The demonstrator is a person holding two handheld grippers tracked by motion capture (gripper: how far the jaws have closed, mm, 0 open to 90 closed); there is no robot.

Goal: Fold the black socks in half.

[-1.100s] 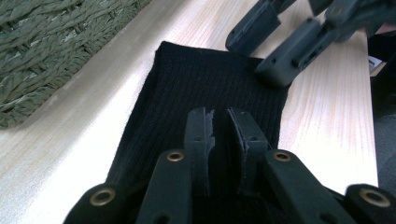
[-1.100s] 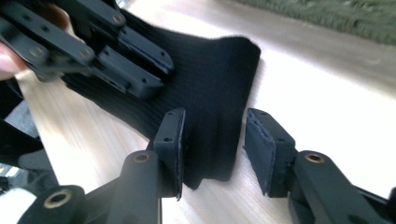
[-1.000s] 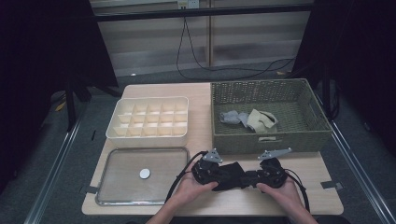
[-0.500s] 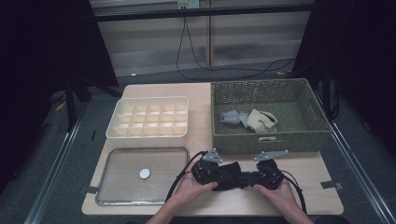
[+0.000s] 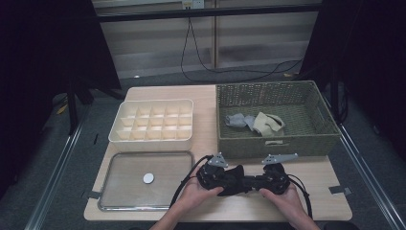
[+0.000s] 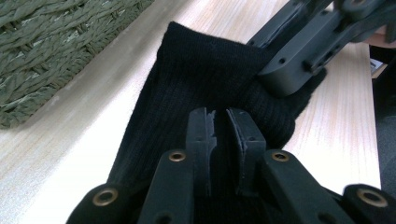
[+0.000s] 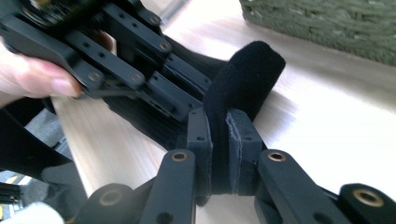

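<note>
Near the worktop's (image 5: 330, 201) front edge, a black sock (image 5: 234, 178) stretches between the 2 claws, mostly hidden by them. The left claw (image 6: 226, 128) pinches one end; the right claw (image 7: 219, 135), just closed, pinches the other. Both hands lie low, facing each other.

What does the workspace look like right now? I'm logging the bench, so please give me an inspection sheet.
Surface: pale wooden table, tape tabs at its edges.
Job's things: black sock near the front edge, pinched at both ends.
Clutter: green woven basket holding grey and beige socks; cream divided organizer, compartments bare; clear lid with a white disc.
Grippers: left hand-held gripper shut on the sock; right hand-held gripper has just closed on its other end.
Cables: black cable trails from the left hand-held gripper; wall cable runs to the floor.
Surroundings: dark curtains, grey floor.
</note>
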